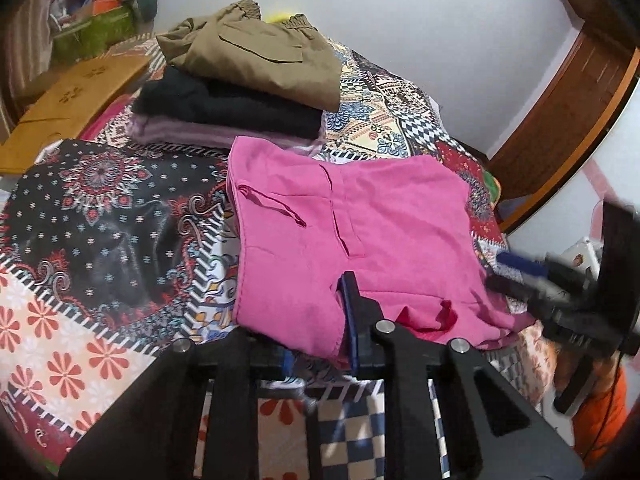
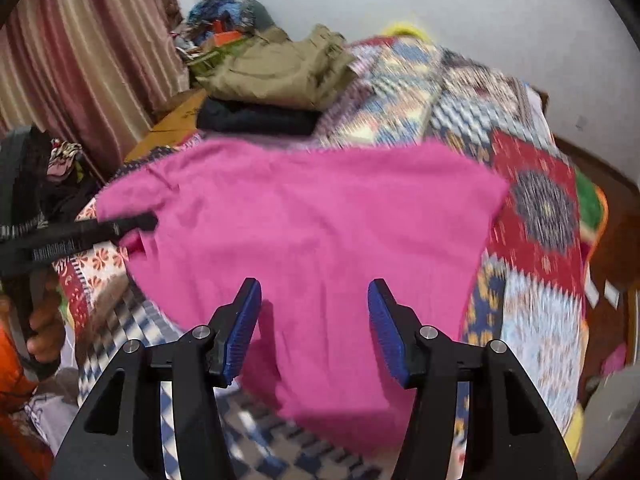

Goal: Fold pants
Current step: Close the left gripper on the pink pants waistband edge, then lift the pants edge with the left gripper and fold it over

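Note:
Pink pants (image 1: 360,232) lie folded on the patterned bedspread (image 1: 100,216), pocket and fly seams facing up. My left gripper (image 1: 344,320) is at their near edge. One blue-padded finger (image 1: 349,312) stands on top of the cloth and the other is hidden under the fold, so it looks shut on the pants' edge. In the right wrist view the pink pants (image 2: 320,232) fill the middle. My right gripper (image 2: 314,320) hovers over their near part with its blue pads wide apart and empty. The left gripper (image 2: 132,224) shows at the pants' left edge.
A stack of folded clothes sits at the far side: khaki pants (image 1: 256,56) on a black garment (image 1: 228,108) on a mauve one. A cardboard box (image 1: 72,96) lies far left. A wooden door frame (image 1: 568,96) is right. A curtain (image 2: 80,60) hangs left.

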Available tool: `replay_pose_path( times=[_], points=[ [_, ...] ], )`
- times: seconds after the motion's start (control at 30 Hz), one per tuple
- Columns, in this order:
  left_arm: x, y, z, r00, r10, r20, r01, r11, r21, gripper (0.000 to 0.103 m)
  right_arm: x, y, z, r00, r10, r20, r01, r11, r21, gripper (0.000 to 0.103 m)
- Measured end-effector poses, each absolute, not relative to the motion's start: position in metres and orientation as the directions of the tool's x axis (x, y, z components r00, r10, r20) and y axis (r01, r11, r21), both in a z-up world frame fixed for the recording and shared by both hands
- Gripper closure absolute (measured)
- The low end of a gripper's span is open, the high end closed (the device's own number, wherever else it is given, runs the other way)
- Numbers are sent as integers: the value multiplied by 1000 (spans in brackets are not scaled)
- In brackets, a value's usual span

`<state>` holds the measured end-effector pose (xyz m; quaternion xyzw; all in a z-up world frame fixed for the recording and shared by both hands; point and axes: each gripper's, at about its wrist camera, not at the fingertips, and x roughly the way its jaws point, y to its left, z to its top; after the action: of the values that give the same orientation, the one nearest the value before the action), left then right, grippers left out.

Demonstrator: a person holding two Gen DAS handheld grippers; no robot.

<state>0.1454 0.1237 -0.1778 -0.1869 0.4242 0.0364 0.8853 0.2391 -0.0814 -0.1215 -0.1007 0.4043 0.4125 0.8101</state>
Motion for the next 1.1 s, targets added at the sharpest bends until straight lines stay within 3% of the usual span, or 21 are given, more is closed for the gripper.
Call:
replay_pose_path(
  times=[0.3,0.63,1.1],
  points=[
    [130,134,-175,649,-80,-757,-232,926,-297,83,244,-11,-144,226,589,-776,-807,559,190,51],
    [133,132,-154,694,-103,-712,-177,935,-308,84,236,-3,-166,131,577,-806,-812,529,247,50],
    [151,95,-112,739,-92,-667,-71,974,-213,85,233,-61,-146,206,636,-744,-726,609,320,50]
  ],
)
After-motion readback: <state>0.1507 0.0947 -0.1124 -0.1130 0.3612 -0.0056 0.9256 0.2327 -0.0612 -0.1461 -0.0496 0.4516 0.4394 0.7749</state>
